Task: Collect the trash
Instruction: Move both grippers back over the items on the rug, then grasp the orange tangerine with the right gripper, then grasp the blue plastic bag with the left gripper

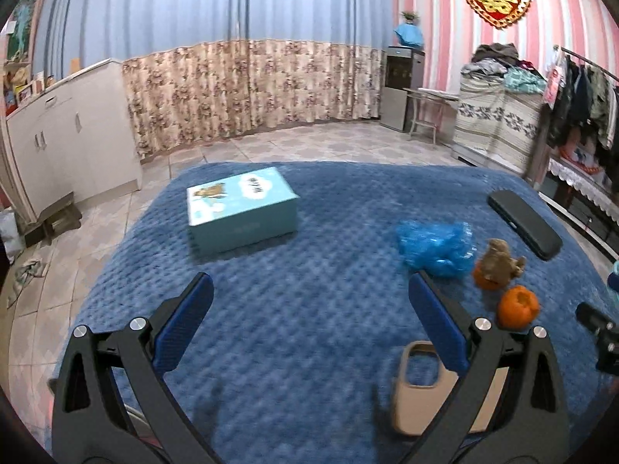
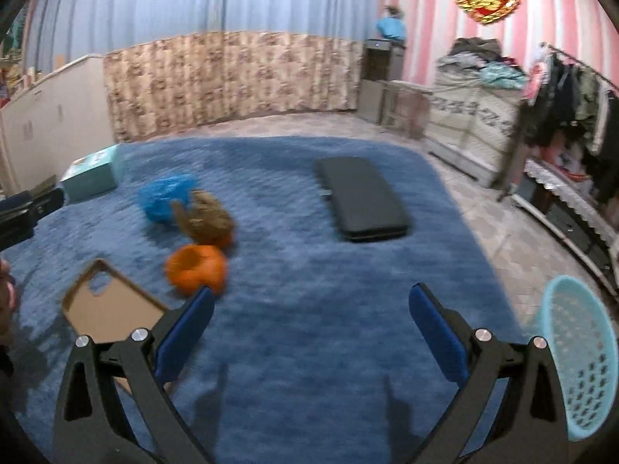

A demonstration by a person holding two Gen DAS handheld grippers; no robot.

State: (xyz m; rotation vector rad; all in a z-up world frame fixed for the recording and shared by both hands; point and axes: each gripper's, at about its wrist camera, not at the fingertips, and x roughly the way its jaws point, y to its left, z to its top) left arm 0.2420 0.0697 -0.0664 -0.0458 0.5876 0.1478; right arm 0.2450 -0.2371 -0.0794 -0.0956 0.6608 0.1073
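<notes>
Both hand-held grippers, the left hand-held gripper [image 1: 309, 290] and the right hand-held gripper [image 2: 311, 303], hang wide open with nothing between their blue pads, above a quilted blue blanket [image 1: 309, 348] on which everything lies. Going down in size: a closed teal cardboard box [image 1: 241, 208] at the far left, a flat black case [image 2: 361, 203], a light-blue perforated plastic basket [image 2: 580, 359] at the right edge whose inside looks bare, and a tan phone case [image 2: 112, 305] lying open side up. Trash sits between them: a crumpled blue plastic bag [image 2: 164, 195], a brown crumpled wad [image 2: 205, 218] touching it, and hollow orange peel [image 2: 195, 268] just beside.
</notes>
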